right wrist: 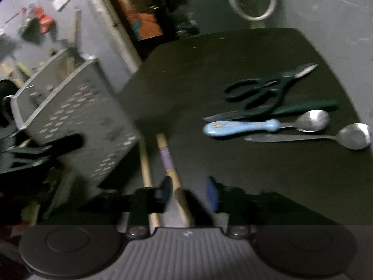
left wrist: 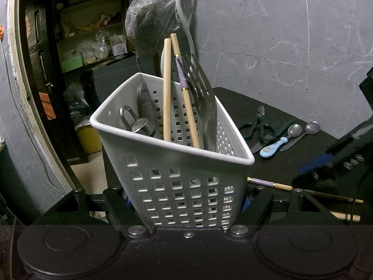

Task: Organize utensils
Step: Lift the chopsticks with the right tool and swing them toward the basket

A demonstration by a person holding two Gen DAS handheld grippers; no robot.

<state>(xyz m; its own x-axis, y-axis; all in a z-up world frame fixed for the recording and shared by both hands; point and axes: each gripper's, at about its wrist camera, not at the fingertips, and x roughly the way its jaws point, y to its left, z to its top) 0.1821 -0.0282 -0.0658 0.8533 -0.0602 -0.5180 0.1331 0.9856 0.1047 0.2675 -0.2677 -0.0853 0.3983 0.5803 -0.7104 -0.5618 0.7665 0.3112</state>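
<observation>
From the left wrist, the left gripper (left wrist: 186,200) is clamped on the tilted white basket (left wrist: 172,163), which already holds chopsticks and a spatula. From the right wrist, the right gripper (right wrist: 188,193) hangs half-open over the purple-banded chopstick (right wrist: 169,163) on the black table (right wrist: 209,70); its long axis runs straight ahead between the jaws, untouched by the pads.

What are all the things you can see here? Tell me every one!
basket: one, white, held tilted at the table's edge
chopsticks in basket: two, wooden
spatula: one, dark, in basket
padlock: one, silver, in basket
chopsticks on table: two, wooden, beside basket
scissors: one, dark green, on table
knife: one, green handle, under scissors
spoons: two, one blue-handled, on table
table: one, black
left gripper: clamped on basket
right gripper: open around a chopstick
</observation>
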